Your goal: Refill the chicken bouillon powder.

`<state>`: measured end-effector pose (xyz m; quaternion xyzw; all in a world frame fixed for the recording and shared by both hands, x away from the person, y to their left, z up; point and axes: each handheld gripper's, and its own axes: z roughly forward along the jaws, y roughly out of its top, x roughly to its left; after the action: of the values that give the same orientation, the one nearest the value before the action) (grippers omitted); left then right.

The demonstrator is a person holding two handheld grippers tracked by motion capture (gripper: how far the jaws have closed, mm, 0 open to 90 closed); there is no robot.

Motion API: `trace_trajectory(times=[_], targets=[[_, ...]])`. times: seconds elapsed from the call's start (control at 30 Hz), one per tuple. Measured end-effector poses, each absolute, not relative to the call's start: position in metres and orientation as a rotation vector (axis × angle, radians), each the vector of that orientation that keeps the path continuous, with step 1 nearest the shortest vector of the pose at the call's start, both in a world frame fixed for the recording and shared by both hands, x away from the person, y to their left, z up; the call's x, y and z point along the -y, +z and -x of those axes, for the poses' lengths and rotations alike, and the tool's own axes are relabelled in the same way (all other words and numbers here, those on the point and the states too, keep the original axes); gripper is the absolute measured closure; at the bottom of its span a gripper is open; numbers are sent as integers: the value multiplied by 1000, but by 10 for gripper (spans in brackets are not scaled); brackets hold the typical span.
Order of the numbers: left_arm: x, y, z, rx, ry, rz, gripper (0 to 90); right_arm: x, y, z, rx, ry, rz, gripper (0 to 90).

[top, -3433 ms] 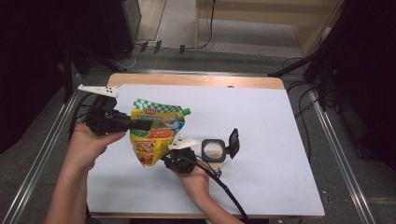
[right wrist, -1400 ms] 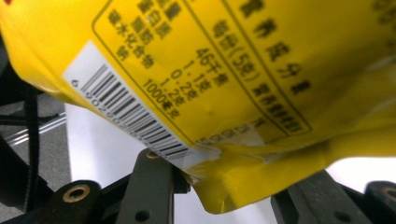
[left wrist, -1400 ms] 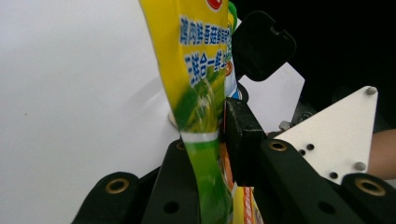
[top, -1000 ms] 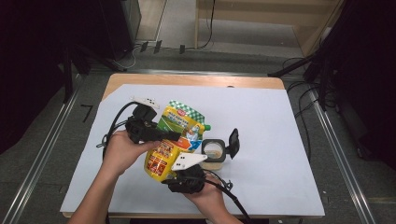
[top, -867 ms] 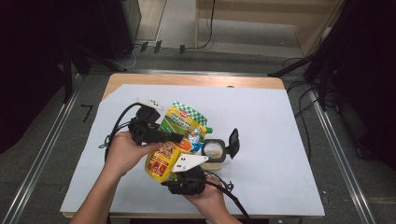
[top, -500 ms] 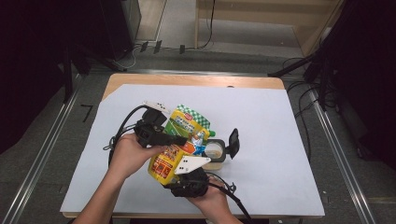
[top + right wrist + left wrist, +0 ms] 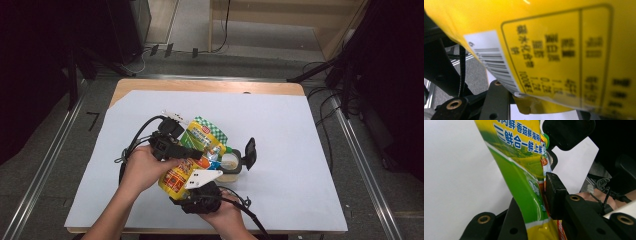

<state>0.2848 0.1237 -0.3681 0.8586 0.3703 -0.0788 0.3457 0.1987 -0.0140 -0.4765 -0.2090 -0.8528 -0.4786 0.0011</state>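
Yellow-and-green refill pouch held up off the white sheet that covers the table, near the table's front edge and tilted, its green chequered top toward the far side. Left gripper, in the person's left hand, reaches in from the left; in the left gripper view its two black jaws are closed on the pouch, one on each face of the film, which stands pinched between them. Right gripper, in the right hand, comes up from the front edge to the pouch's lower end; in the right gripper view the yellow back panel with barcode and printed table lies across the jaws at close range, and whether the pads press on it cannot be told. Just right of the pouch, a small round container with a pale interior sits on the sheet, its black lid standing raised at its right side. Black cables trail from both grippers.
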Motion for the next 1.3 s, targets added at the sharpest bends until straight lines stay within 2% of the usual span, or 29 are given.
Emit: trace_trajectory(times=[0.47, 0.6, 0.83, 0.9, 1.03, 1.3], targets=[[-116, -375, -286, -971, -231, -2262, 800, 10, -475, -197, 2633, -1488, 663, 622], [-117, -375, -288, -956, -260, -2244, 743, 11, -472, -197, 2614, -1496, 652, 632], [-115, -369, -293, -967, -295, -2252, 696, 11, -464, -200, 2551, -1511, 637, 632], [-113, -367, -297, -988, -313, -2264, 703, 10, -461, -201, 2533, -1518, 630, 631], [-110, -366, -305, -1055, -375, -2283, 793, 8, -457, -200, 2521, -1528, 610, 631], [-106, -372, -305, -1093, -321, -2312, 814, 8, -462, -201, 2526, -1502, 634, 614]])
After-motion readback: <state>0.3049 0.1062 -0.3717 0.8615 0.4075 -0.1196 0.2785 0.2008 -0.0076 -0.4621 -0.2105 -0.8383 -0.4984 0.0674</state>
